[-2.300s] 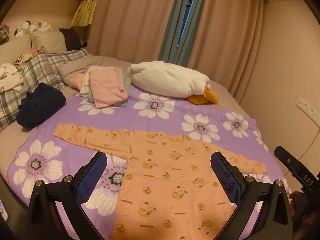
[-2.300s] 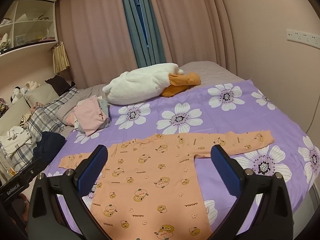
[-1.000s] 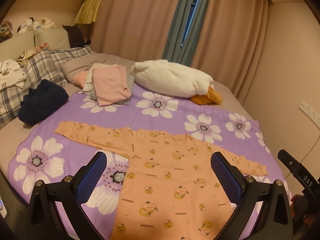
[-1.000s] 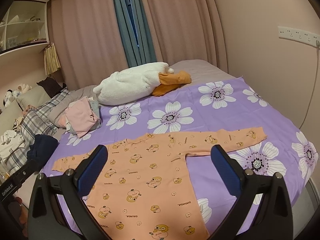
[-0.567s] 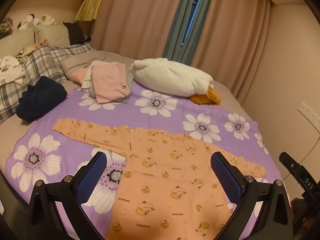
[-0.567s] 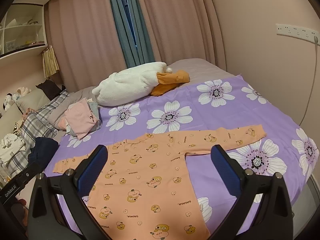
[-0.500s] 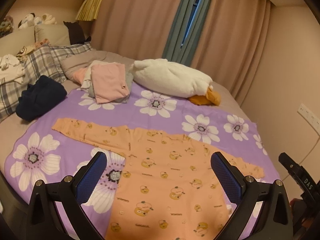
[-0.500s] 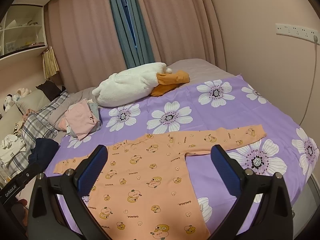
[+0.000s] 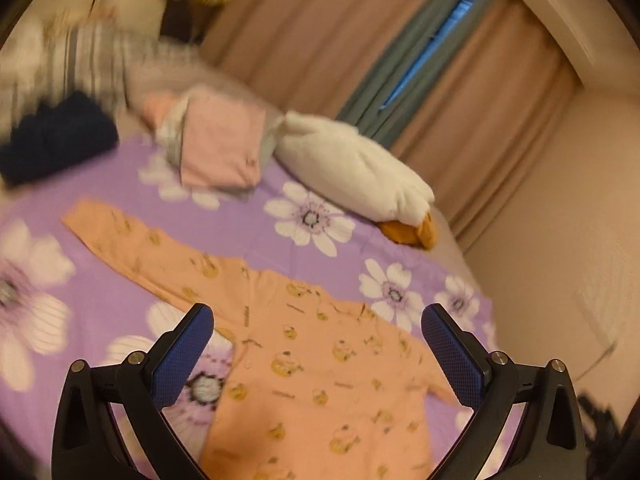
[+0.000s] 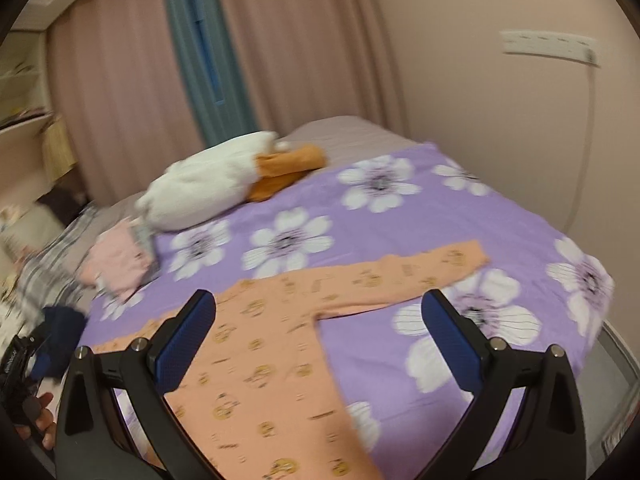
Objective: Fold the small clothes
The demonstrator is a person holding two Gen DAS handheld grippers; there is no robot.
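Note:
An orange long-sleeved baby garment (image 9: 312,360) with a cartoon print lies flat, sleeves spread, on the purple flowered bedspread (image 9: 120,288). It also shows in the right wrist view (image 10: 272,352). My left gripper (image 9: 318,352) is open and empty, hovering above the garment's chest. My right gripper (image 10: 320,344) is open and empty, above the garment near the armpit of its right sleeve (image 10: 440,268). Both views are motion blurred.
A white and orange plush duck (image 9: 360,176) lies at the back of the bed. A pile of pink folded clothes (image 9: 220,148) and a dark navy bundle (image 9: 56,140) sit at the back left. A wall (image 10: 520,120) with a socket strip borders the right side.
Both cameras have tilted and moved closer to the bed, and the views have become blurred. The garment lies as before. Both grippers stay open.

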